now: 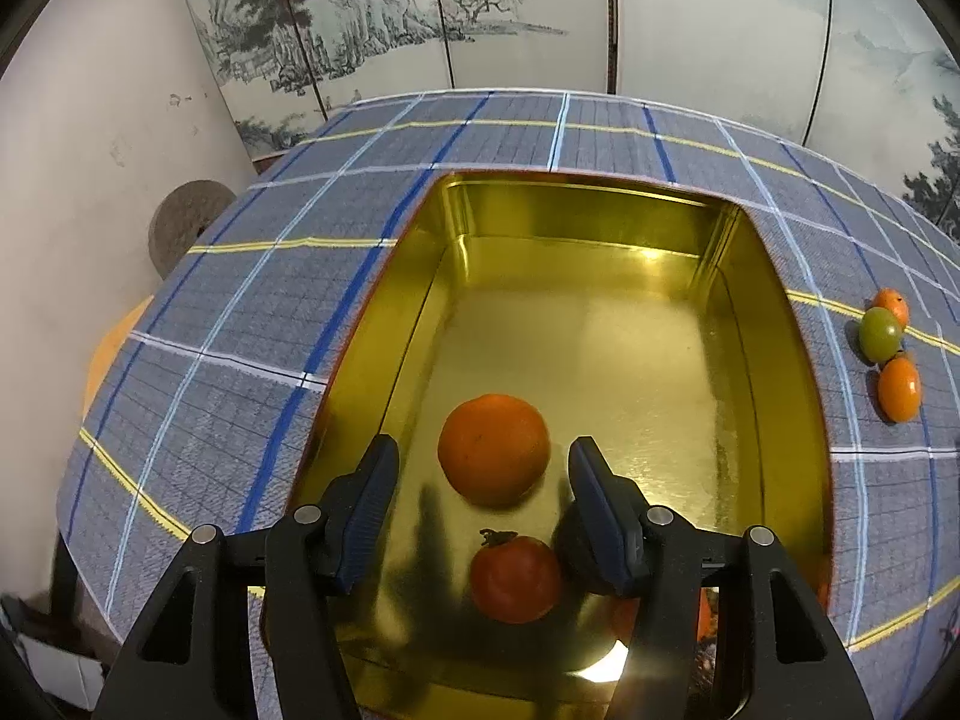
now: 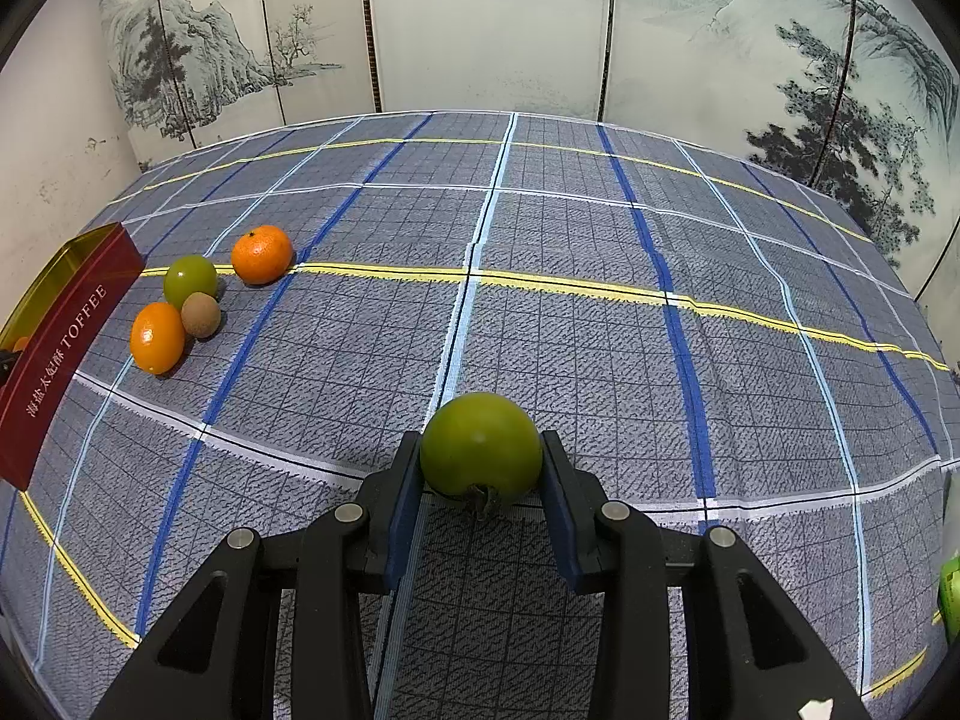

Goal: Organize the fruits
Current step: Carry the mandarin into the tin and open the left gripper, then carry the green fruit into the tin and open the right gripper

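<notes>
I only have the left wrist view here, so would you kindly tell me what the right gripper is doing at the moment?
Observer: The right gripper is shut on a round green tomato, calyx facing the camera, above the blue checked tablecloth.
Operator: Thank you. I count three fruits outside the tin; is that all?
Observer: No, four: a small brown round fruit sits against the round green fruit, hidden from you.
Operator: What does the tin look like outside?
Observer: The gold-lined rectangular tin has a dark red wall printed TOFFEE.
</notes>
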Demonstrator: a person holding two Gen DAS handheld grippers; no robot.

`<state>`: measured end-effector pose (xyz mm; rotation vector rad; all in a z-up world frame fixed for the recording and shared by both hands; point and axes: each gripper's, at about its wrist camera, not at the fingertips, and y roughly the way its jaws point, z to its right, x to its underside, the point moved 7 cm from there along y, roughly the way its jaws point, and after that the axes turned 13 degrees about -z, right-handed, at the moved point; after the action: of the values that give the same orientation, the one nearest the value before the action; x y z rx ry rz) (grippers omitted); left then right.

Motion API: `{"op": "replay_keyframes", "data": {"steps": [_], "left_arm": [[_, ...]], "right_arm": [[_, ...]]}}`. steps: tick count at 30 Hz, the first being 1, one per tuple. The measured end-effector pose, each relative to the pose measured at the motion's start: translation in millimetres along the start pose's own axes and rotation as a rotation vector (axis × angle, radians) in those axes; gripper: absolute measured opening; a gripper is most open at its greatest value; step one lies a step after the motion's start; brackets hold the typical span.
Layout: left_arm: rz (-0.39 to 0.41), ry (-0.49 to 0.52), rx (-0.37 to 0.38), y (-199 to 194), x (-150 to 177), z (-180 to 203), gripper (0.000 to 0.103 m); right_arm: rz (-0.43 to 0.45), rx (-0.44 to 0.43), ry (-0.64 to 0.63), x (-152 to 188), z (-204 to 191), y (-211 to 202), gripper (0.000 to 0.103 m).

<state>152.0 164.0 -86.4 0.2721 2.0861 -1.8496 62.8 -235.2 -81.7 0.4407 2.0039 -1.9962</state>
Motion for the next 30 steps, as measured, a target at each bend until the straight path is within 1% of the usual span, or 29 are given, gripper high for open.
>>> {"op": "replay_keyframes", "data": {"steps": [7, 9, 14, 18, 21, 26, 30], "left_arm": [[0.042, 0.004, -0.009, -19.4, 5.2, 2.4, 0.061], [0.048, -0.003, 0.000, -23.5, 8.5, 2.4, 0.061], [0.050, -0.008, 0.008, -29.1, 17.4, 4.7, 0.061], [0.046, -0.030, 0.028, -32.0, 24.4, 2.9, 0.061], [0.041, -0.052, 0.035, -33.5, 29.7, 0.2, 0.061], [0.038, -0.078, 0.042, -36.4, 36.2, -5.9, 0.062], [0.041, -0.101, 0.044, -40.5, 39.8, -13.0, 0.064]], "right_arm": [[0.000, 0.002, -0.003, 0.4, 0.1, -0.7, 0.036], [0.000, 0.002, -0.003, 0.2, -0.7, -0.5, 0.035], [0.000, 0.004, -0.003, 0.1, -0.7, -0.4, 0.035], [0.000, 0.009, 0.006, -0.4, -0.2, -0.9, 0.034], [-0.005, -0.011, 0.018, -2.5, -3.0, -1.4, 0.034], [0.012, -0.046, -0.006, -10.7, -23.5, -11.1, 0.034], [0.031, -0.105, -0.073, -21.6, -61.6, -23.8, 0.034]]}}
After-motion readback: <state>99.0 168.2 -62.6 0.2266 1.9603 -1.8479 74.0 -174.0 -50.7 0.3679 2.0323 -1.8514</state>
